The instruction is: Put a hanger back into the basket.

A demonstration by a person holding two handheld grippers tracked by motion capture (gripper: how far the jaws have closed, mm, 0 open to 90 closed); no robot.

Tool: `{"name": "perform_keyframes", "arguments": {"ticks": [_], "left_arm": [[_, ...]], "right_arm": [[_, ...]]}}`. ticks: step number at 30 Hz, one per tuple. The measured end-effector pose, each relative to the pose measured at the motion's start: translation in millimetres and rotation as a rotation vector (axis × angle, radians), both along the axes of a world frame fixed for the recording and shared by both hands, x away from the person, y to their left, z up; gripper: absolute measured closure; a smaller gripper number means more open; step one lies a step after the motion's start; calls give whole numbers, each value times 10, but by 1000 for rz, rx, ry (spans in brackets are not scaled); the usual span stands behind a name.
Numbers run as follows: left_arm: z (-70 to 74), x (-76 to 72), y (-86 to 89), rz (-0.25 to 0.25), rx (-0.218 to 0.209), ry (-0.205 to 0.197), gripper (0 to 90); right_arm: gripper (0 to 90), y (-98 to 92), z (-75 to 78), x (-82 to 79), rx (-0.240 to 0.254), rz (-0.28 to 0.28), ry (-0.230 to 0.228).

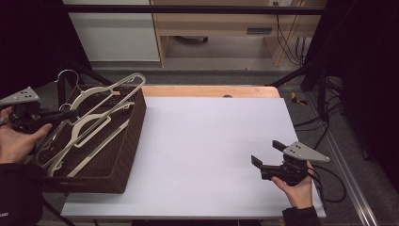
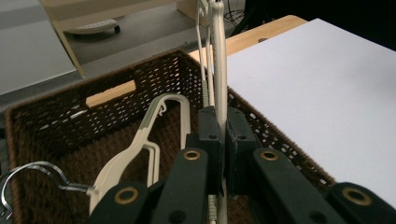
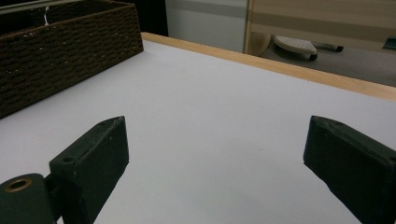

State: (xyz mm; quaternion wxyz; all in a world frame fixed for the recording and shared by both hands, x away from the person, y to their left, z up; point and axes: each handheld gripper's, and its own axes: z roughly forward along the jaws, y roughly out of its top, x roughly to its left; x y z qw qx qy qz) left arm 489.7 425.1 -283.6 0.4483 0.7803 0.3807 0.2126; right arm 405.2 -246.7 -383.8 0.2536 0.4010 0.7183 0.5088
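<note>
While the work seemed to be only at its beginning, most of it was left to do. At the left of the high view, the left gripper (image 1: 70,114) was clamped on a cream plastic hanger (image 1: 110,96), and its own view showed the two black jaws pressed together on the thin edge of that hanger (image 2: 219,60). The held hanger was partly raised, slanting up out of the brown woven basket (image 1: 127,155), with its top end above the far rim. At least two more hangers (image 1: 80,141) lay inside the basket, one with a metal hook (image 2: 28,175) near the corner. None had reached the white table surface (image 1: 211,150), so I judged that moving them out of the basket was not yet done for any of them.

About the pose: the left hand (image 1: 16,141) held its gripper almost level, pointing to the right over the near-left rim of the basket. Far to the right, the right gripper (image 1: 267,154) waited low over the white surface, well apart from the basket, pointing left toward it. Its jaws stood wide apart with nothing between them, and the right hand (image 1: 296,186) held it from behind.
</note>
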Motion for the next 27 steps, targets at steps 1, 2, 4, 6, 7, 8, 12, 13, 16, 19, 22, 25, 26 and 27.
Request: {"name": "perform_keyframes", "arguments": {"ticks": [1, 2, 4, 6, 7, 8, 12, 13, 16, 19, 22, 25, 26, 27], "left_arm": [[-38, 4, 48, 15, -6, 7, 865], [-62, 5, 83, 23, -7, 14, 865], [-100, 3, 130, 35, -14, 23, 865], [-147, -6, 186, 44, -9, 34, 865], [-171, -9, 208, 50, -9, 40, 865], [-192, -12, 230, 56, -4, 47, 865], [-277, -12, 276, 62, -19, 61, 865], [-308, -6, 271, 59, -23, 69, 865], [-377, 18, 244, 54, -10, 95, 865], [-458, 44, 194, 42, -20, 114, 865], [-557, 63, 141, 31, -15, 135, 865], [-689, 95, 110, 32, -10, 166, 864], [-732, 108, 106, 42, -4, 175, 864], [-771, 122, 104, 50, -1, 186, 864]], "right_arm": [[71, -1, -2, 3, -4, 0, -3], [71, -2, -4, 4, -9, 6, -3], [71, 1, -4, 3, -6, 2, -2], [70, -1, -2, 3, -4, 0, -3], [69, -1, -2, 4, -3, 0, -3], [69, 1, -3, 4, -4, -1, -1], [68, 12, -13, 11, -10, 3, 2], [68, 14, -14, 11, -8, 3, 4], [68, 10, -17, 12, -10, 0, 5], [67, 9, -17, 11, -10, 0, 6], [68, 10, -17, 11, -9, 2, 6], [68, 13, -20, 13, -11, 2, 9], [68, 14, -21, 14, -13, 2, 9], [67, 16, -22, 14, -12, 3, 10]]}}
